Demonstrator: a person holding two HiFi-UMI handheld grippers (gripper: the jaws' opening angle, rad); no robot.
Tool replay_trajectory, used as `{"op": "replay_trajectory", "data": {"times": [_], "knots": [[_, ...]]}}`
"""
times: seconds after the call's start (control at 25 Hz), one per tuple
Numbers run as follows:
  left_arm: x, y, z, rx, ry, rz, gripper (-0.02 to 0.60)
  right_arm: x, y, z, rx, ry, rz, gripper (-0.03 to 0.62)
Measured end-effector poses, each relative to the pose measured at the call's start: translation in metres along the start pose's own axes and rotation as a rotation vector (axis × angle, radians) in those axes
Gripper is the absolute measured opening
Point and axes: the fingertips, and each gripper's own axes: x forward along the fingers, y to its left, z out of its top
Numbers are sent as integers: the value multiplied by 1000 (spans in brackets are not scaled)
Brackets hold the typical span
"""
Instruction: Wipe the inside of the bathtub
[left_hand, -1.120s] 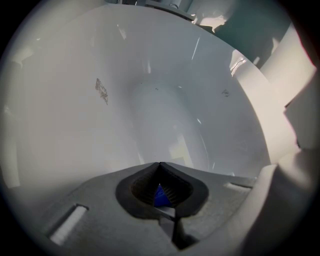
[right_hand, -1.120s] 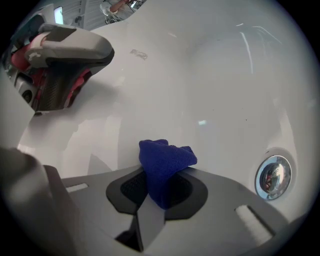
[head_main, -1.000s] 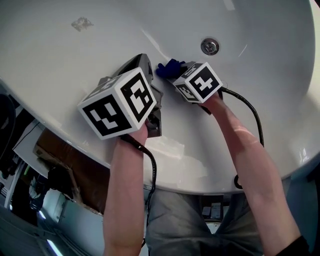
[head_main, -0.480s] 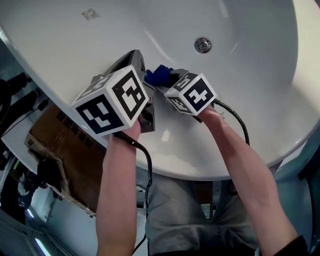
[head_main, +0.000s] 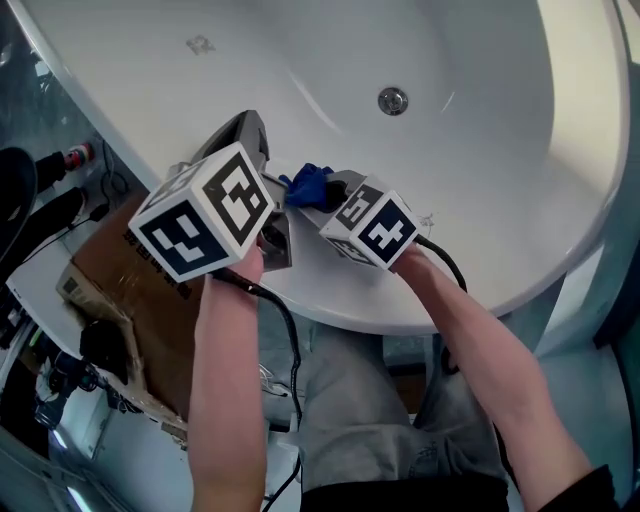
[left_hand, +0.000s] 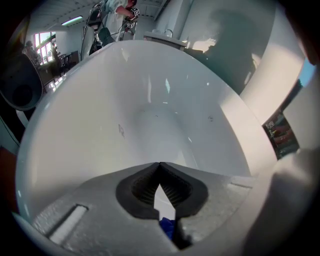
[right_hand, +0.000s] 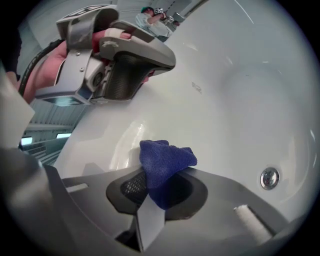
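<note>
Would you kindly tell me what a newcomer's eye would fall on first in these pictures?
The white bathtub fills the head view, with its drain at the upper middle. By the near rim, the right hand-held gripper is shut on a blue cloth, vivid against the white. To its left, the left hand-held gripper is shut and empty, and bears a large black-and-white marker cube.

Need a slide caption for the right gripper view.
Right gripper clamps a blue cloth above the white bathtub inner wall; the left gripper hovers upper left, the drain lower right.
</note>
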Motion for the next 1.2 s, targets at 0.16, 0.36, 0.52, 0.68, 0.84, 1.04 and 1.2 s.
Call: {"op": "replay_trajectory", "data": {"times": [0.16, 0.36, 0.52, 0.68, 0.84, 1.04, 1.2], "knots": [[-16, 2, 8, 39, -1, 14, 3, -8, 36, 7, -63, -7, 43, 71], [-29, 3, 24, 58, -2, 25, 3, -23, 64, 18, -76, -38, 76, 71], [-42, 1, 33, 55, -8, 33, 3, -35, 78, 23, -73, -48, 93, 71], [-50, 4, 36, 45, -10, 35, 3, -40, 95, 34, -66, -70, 128, 71], [-49, -2, 37, 41, 0, 41, 3, -51, 103, 45, -74, -88, 163, 71], [-44, 5, 33, 30, 11, 71, 3, -47, 102, 45, -51, -108, 167, 71], [-44, 9, 29, 32, 7, 78, 3, -50, 90, 42, -25, -131, 143, 71]]}}
